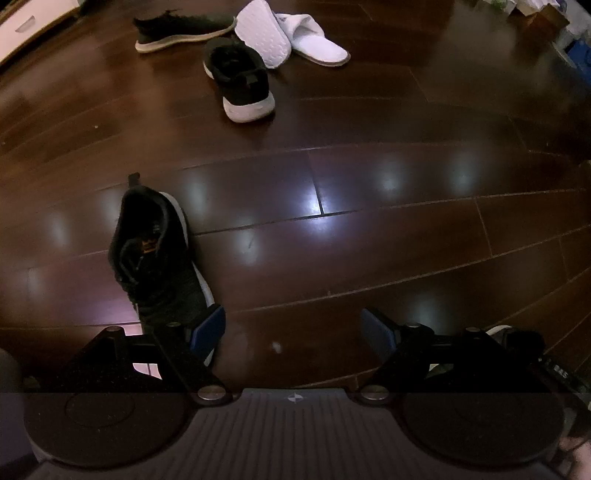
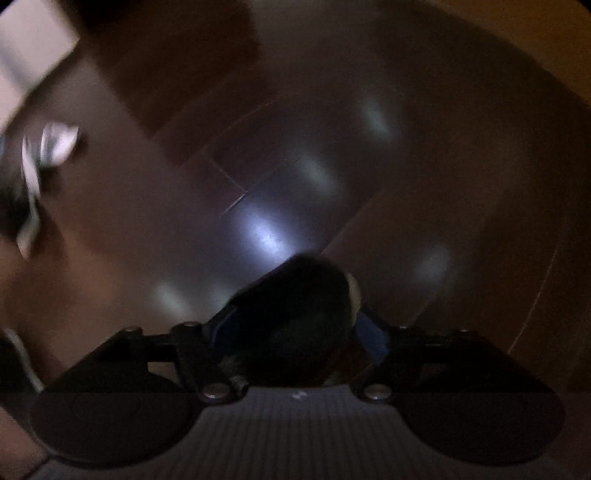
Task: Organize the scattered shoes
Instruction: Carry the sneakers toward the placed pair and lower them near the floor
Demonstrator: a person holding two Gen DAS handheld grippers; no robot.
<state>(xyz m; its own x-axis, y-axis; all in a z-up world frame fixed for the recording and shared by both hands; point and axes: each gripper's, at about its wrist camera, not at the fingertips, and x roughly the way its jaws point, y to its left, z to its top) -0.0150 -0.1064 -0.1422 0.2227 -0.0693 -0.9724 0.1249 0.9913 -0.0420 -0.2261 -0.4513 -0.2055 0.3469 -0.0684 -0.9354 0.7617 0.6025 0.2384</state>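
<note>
Right gripper clamped on black shoe, carried above wooden floor — blurred view. Left gripper spread, empty, low beside black high-top sneaker, likely next pickup. Black trainer, dark sneaker, white slippers scattered farther off.

Right view motion-blurred — left-edge shoes unreadable, cut off

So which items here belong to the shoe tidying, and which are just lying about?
Job:
- black high-top sneaker
- black white-soled sneaker
- black low tan-soled shoe
- two white slippers
- dark shoe in right gripper

Lying about:
- blurry boxes and clutter
</note>
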